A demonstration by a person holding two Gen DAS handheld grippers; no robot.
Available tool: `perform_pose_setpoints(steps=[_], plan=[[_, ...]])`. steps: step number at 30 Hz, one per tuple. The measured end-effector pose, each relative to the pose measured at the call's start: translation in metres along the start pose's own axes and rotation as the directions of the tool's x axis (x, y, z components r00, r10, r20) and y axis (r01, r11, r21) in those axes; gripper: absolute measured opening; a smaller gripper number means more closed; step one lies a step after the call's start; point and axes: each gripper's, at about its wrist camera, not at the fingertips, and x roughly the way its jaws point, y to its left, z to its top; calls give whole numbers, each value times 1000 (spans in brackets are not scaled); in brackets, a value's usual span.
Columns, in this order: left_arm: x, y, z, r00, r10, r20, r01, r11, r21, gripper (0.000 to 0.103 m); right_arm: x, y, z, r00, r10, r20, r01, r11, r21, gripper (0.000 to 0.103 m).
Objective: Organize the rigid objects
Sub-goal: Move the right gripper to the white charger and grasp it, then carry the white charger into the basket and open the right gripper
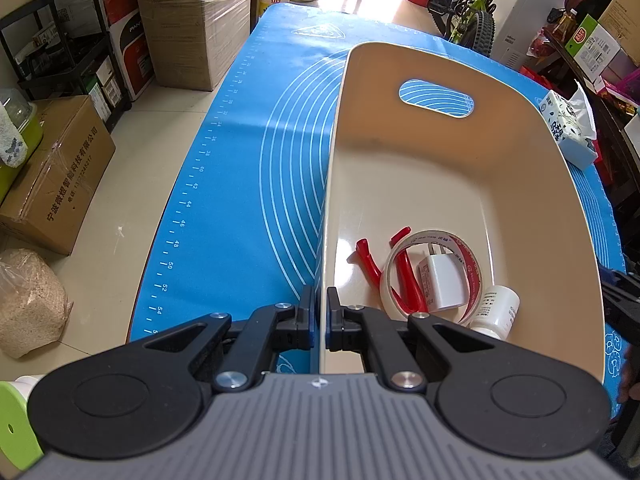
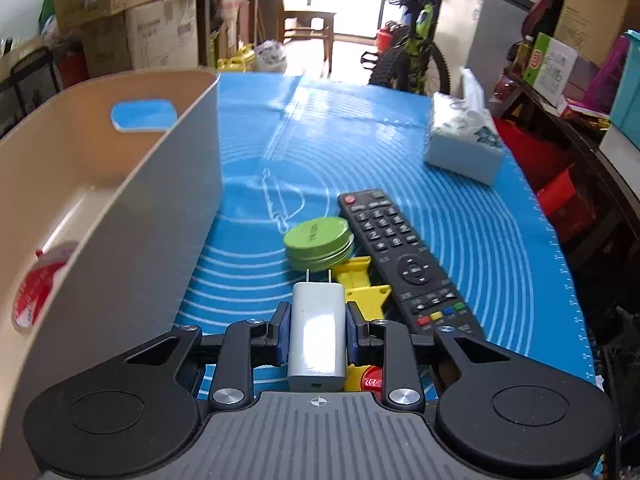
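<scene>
At lower centre of the right wrist view, the right gripper [image 2: 316, 330] clamps a white charger [image 2: 317, 336]; next, carry it left over the bin [image 2: 120, 208], whose wall the left gripper [image 1: 320, 316] pinches.

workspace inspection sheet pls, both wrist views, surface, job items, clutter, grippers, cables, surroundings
surface: blue baking mat with white rings covers the table.
job's things: cream bin holds tape roll, red clips, white charger and white bottle. On the mat beside the bin: green tin, remote, yellow clip.
clutter: tissue pack at the mat's far right.
grippers: left gripper shut on the bin's wall; right gripper shut on a second charger, prongs forward.
cables: nothing seen.
surroundings: cardboard boxes, bicycle, shelves.
</scene>
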Motion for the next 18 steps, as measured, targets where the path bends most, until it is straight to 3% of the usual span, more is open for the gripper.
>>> perform_pose_setpoints(steps=[8, 18], plan=[[0, 0, 0, 1000, 0, 0, 0, 1000, 0, 6, -23, -12, 10, 999, 0, 43, -1, 999, 35, 36], [0, -1, 0, 1000, -1, 0, 1, 1000, -1, 6, -67, -5, 34, 988, 55, 145, -62, 997, 43, 36]])
